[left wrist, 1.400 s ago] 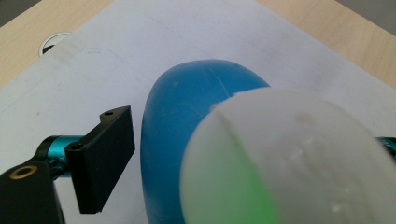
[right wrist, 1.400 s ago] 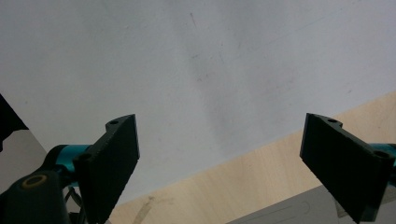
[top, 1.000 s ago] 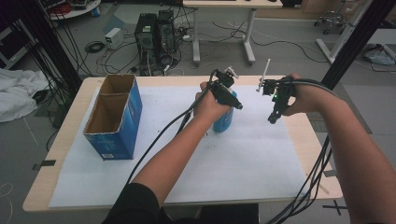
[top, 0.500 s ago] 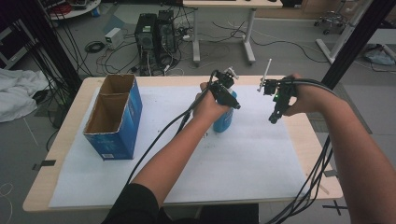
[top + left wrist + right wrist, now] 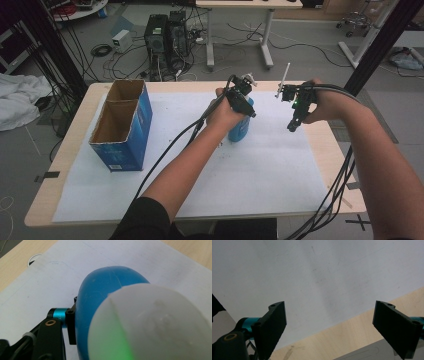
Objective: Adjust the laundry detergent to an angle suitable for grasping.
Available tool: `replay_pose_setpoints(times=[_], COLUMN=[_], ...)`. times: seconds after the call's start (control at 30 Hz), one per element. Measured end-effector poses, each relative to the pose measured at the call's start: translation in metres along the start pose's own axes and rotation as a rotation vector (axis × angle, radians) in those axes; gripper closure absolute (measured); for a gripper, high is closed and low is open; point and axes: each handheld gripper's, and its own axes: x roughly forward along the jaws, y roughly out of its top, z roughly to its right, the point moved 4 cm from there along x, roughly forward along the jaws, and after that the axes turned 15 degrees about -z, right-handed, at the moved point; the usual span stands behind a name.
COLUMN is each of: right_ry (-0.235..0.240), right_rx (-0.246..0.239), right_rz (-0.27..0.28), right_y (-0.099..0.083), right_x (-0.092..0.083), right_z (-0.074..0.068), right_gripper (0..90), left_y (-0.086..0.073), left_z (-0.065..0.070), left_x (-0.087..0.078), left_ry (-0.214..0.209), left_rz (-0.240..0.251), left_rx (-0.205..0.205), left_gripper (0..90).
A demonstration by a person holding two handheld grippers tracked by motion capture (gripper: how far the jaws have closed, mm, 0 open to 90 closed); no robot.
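A blue bottle was clamped by the left gripper while the right gripper, jaws apart, was held beside it, seemingly awaiting the cap.

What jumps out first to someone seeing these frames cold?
The blue bottle with a white cap, standing mid-table on the white sheet, clamped by the left gripper. Next, the right gripper held just right of it, its jaws wide apart over the sheet with nothing between them. Last, the open blue cardboard box at the table's left side.
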Motion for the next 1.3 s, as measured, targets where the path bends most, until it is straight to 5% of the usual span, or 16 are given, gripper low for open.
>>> replay_pose_setpoints(times=[0.33,0.77,1.0,1.27,1.3], right_ry=[0.002,-0.006,-0.007,-0.007,-0.006], right_rx=[-0.007,-0.008,-0.003,-0.004,-0.003], right_rz=[0.003,0.012,0.013,0.015,0.014], right_y=[0.002,0.004,0.004,0.004,0.004], right_x=[0.000,-0.003,-0.004,-0.005,-0.006], right_z=[-0.002,-0.005,-0.007,-0.008,-0.009], right_gripper=[11.0,11.0,11.0,11.0,11.0], left_y=[-0.002,-0.017,-0.027,-0.035,-0.039], left_z=[0.000,0.000,-0.001,-0.002,-0.002], left_x=[-0.009,-0.042,-0.052,-0.060,-0.063], left_ry=[-0.043,0.015,0.015,-0.014,-0.014], left_rz=[0.006,-0.004,-0.025,-0.028,-0.039], left_rx=[0.015,0.141,0.207,0.234,0.273], left_gripper=[38.2,38.1,38.1,38.1,38.1])
